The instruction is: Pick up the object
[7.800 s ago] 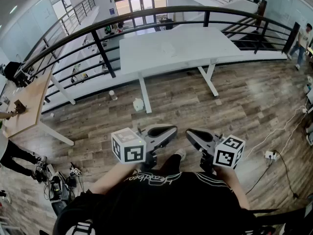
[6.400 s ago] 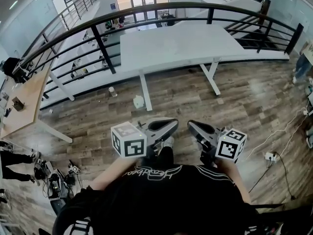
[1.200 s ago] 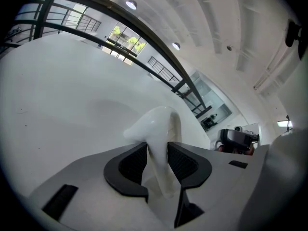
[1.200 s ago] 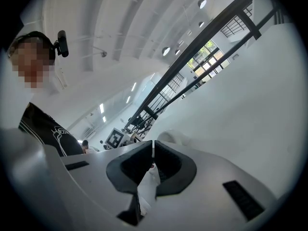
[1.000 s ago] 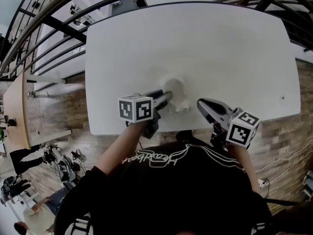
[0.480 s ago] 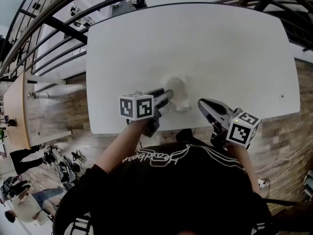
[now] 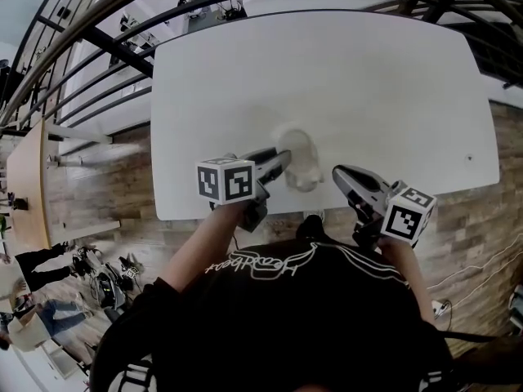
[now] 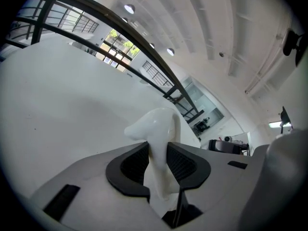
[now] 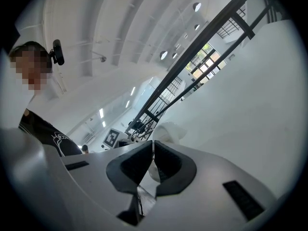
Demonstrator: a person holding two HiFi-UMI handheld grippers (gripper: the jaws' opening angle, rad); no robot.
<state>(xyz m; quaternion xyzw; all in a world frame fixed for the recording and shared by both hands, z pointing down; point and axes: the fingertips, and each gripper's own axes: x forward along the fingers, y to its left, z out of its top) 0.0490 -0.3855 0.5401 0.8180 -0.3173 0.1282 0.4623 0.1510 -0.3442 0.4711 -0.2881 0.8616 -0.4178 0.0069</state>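
Through the head view, my left claw (image 7: pixel 278 160) reaches over the near edge of the broad white rectangular table (image 7: pixel 368 80). There it meets a smooth, glossy white object (image 7: pixel 301 160) with a rounded, bulging shape. The white object is close to that near edge, about midway along it. My right claw (image 7: pixel 337 172) hovers just to its right, apart from it, tip turned toward it. The black-and-white marker cube (image 7: pixel 226 180) rides at the back of my left claw. A dark metal railing (image 7: pixel 98 39) curves beyond the table's far side. Brown wood-plank flooring (image 7: pixel 90 186) shows at the left.

In the left gripper view, my left claw (image 8: pixel 158 153) is clamped on the white object (image 8: pixel 156 126). Both black ribbed pads (image 8: pixel 182 163) press its narrower lower part from either side. Its rounded top rises above them and leans left. These jaws have just been closing, with the object between them. The white table (image 8: pixel 57 95) spreads behind, but I cannot tell whether the object's underside touches it.

In the right gripper view, my right claw (image 9: pixel 153 153) is clenched. Its two black pads (image 9: pixel 168 165) are drawn together to a hairline seam, with nothing between them. The white object (image 9: pixel 169 130) shows just past the tips. Left of it I see the marker cube (image 9: pixel 111 137) of my other claw.
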